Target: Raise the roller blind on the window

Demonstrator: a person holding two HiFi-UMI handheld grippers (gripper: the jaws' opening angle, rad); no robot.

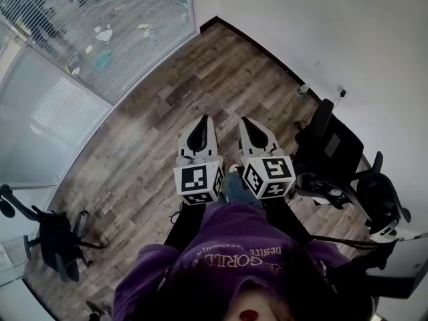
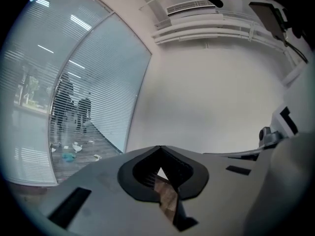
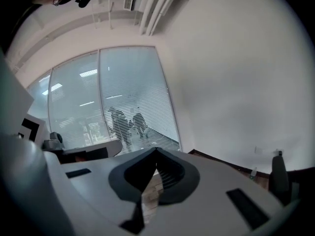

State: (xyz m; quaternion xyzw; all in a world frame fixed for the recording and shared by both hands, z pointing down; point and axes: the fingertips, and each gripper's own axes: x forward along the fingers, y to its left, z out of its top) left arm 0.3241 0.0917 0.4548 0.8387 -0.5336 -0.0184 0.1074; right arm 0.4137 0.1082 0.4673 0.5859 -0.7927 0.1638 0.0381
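Note:
The window [image 1: 87, 39] fills the upper left of the head view, with a slatted blind down over its glass panels. It also shows as the window [image 2: 93, 92] at the left of the left gripper view and the window [image 3: 123, 97] in the middle of the right gripper view. My left gripper [image 1: 205, 119] and right gripper [image 1: 245, 121] are held side by side over the wooden floor [image 1: 221, 72], well short of the glass. The tips of the left gripper [image 2: 158, 147] meet, with nothing held. The right gripper [image 3: 156, 149] is likewise shut and empty.
Two black office chairs [image 1: 331, 149] [image 1: 381, 196] stand at the right by the white wall [image 1: 321, 25]. Another black chair [image 1: 57, 239] stands at the lower left near the glass. A small bottle [image 1: 304, 89] sits at the skirting.

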